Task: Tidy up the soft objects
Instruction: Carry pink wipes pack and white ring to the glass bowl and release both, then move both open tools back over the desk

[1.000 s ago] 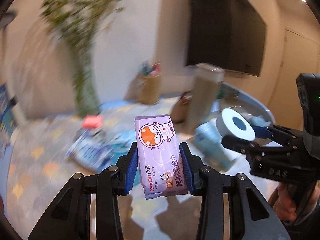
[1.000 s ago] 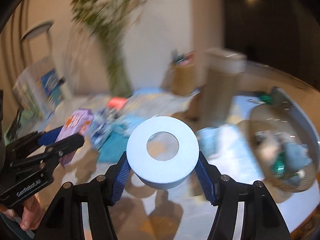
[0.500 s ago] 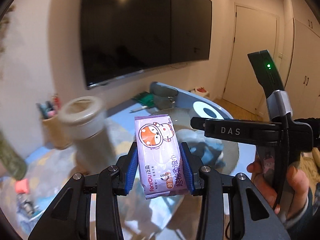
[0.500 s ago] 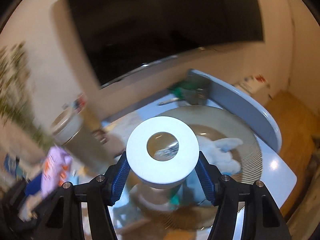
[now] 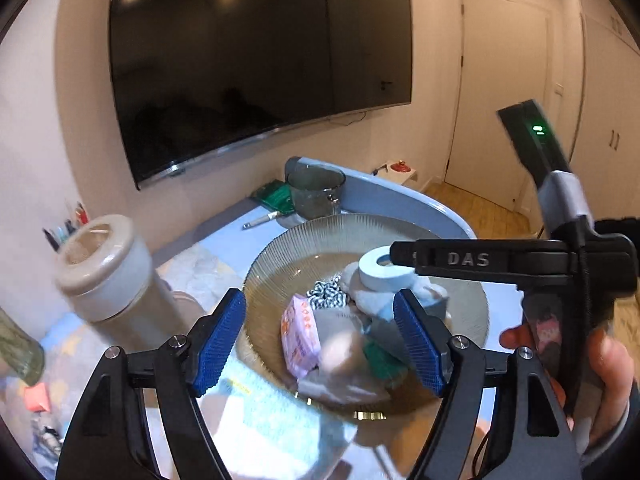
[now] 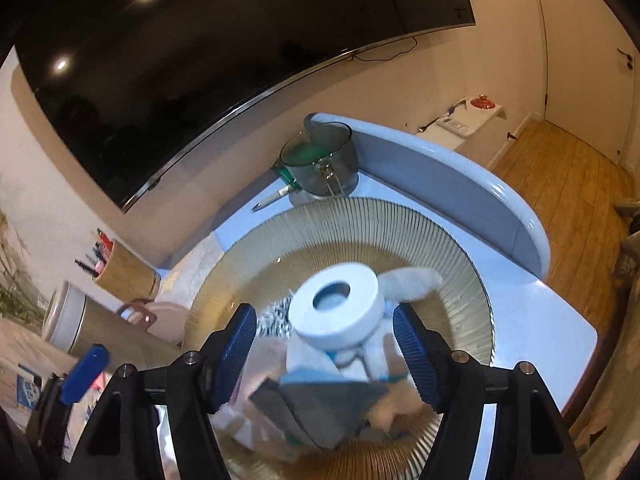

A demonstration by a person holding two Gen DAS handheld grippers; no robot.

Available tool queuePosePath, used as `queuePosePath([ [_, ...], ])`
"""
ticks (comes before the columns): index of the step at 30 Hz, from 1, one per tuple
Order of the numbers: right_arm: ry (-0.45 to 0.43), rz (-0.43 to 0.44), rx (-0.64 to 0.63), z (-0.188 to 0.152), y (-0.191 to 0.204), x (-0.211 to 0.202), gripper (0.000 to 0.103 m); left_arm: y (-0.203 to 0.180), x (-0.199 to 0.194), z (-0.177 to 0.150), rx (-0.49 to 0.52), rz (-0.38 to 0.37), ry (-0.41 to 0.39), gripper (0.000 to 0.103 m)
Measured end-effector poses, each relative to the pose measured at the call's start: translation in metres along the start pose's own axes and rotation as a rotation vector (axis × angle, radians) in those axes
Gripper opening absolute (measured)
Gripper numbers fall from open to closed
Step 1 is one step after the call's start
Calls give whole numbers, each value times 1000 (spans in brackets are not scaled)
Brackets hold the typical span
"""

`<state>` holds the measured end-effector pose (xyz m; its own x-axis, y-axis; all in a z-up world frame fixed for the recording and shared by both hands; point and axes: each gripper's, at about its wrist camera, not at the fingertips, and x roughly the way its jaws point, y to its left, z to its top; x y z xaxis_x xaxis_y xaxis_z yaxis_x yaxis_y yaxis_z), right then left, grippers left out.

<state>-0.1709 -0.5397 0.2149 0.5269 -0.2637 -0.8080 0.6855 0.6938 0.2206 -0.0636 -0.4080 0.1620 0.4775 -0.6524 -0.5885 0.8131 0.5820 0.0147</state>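
Blue-padded jaws apart over ribbed glass bowl point(image 5: 280, 256), both hand-held grippers.
Left hand-held gripper point(image 5: 320, 340) just opened wide, nothing between pads; pink wipes pack point(image 5: 298, 332) lying in bowl w/ other soft bits. Right hand-held gripper point(image 6: 324, 344) jaws just eased wider, white tape roll point(image 6: 336, 306) between pads, not pressed. Beyond on table point(image 6: 536, 312): glass pot point(image 6: 320, 160), TV point(image 5: 248, 60) on wall.

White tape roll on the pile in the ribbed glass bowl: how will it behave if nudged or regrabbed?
The white ring-shaped tape roll lies tilted on soft cloths in the ribbed glass bowl, so a nudge would probably slide or tip it off. Its round rim suggests it may roll once on edge. It looks rigid, so it should hold its shape between the tongs.
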Motion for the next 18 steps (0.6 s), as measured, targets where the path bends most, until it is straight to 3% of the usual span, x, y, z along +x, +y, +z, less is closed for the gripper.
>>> queuePosePath([
  [6,-42,11,-121,-31,36,-29,70,12,-60,-20,-2,60,-52,75],
  [11,-72,67,-262,-69,90,-57,84,50,-124,-45,-106,96,-118,75],
  [18,-146,83,-522,-133,179,-94,85,99,-198,-90,-197,248,-173,75],
])
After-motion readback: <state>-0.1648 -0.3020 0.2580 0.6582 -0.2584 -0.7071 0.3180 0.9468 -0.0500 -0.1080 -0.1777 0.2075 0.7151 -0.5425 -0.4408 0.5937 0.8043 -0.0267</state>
